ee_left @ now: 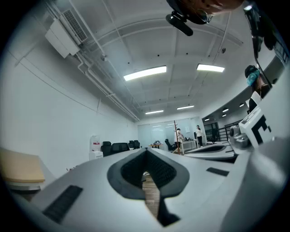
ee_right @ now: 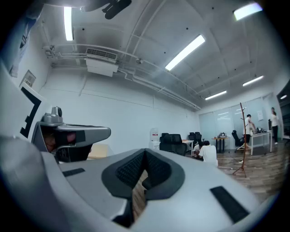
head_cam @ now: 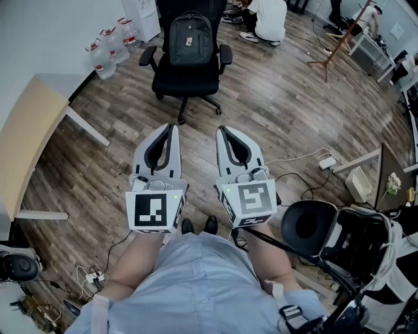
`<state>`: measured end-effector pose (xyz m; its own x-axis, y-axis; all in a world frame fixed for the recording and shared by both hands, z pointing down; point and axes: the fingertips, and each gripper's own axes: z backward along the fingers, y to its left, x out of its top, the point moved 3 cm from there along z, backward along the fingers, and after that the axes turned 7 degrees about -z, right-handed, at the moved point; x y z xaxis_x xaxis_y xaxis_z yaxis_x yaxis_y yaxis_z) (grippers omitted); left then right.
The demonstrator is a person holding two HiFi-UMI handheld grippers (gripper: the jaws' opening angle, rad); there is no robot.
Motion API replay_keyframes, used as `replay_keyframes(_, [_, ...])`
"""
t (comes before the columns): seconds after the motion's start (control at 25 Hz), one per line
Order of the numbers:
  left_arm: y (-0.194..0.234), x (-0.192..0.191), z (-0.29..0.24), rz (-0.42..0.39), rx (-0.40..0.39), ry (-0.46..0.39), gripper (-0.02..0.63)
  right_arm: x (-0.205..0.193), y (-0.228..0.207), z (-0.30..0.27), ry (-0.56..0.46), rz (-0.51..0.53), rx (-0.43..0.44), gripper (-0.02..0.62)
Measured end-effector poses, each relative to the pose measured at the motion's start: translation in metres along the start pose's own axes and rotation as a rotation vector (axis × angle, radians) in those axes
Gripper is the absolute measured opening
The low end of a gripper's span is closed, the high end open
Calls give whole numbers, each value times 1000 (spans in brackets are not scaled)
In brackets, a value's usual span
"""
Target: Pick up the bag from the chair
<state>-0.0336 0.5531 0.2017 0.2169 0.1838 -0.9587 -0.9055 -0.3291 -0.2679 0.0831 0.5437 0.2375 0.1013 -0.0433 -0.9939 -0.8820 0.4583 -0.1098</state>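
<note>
Floor: dark wood planks [head_cam: 281, 104], running under and all round the chair [head_cam: 186, 81].
Bag [head_cam: 190, 39]: black backpack, upright on the chair's seat, against its backrest.
Left gripper [head_cam: 172, 126]: jaws together, nothing between them, well short of the chair.
Right gripper [head_cam: 221, 129]: jaws together, empty, also well short of the chair.
Water bottles [head_cam: 104, 55]: by the white wall, left of the chair.
Desk [head_cam: 26, 140]: pale top, left of the chair and nearer.
Person [head_cam: 268, 19]: on the floor beyond the chair.
</note>
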Motion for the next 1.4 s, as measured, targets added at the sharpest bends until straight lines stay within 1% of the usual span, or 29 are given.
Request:
replay_keyframes(0.28, [-7, -4, -10, -1, 3, 13, 0, -3, -15, -1, 1, -12, -1, 0])
replay_keyframes(0.44, [-11, -8, -19, 1, 15, 25, 0, -3, -25, -4, -6, -60, 24, 2])
replay_keyframes(0.52, [-12, -12, -23, -2, 26, 33, 0, -4, -31, -6, -4, -61, 32, 2])
replay_keyframes(0.8, [-11, -26, -46, 5, 43, 60, 0, -20, -60, -28, 39, -66, 6, 2])
replay_keyframes(1.0, [13, -50, -77, 26, 52, 69, 0, -31, -70, -69, 53, -57, 0, 2])
replay_keyframes(1.12, [30, -62, -105, 28, 43, 68, 0, -36, -79, -101, 62, -50, -11, 2])
replay_keyframes(1.4, [79, -76, -184, 26, -1, 60, 0, -24, -103, -191, 50, -49, -61, 2])
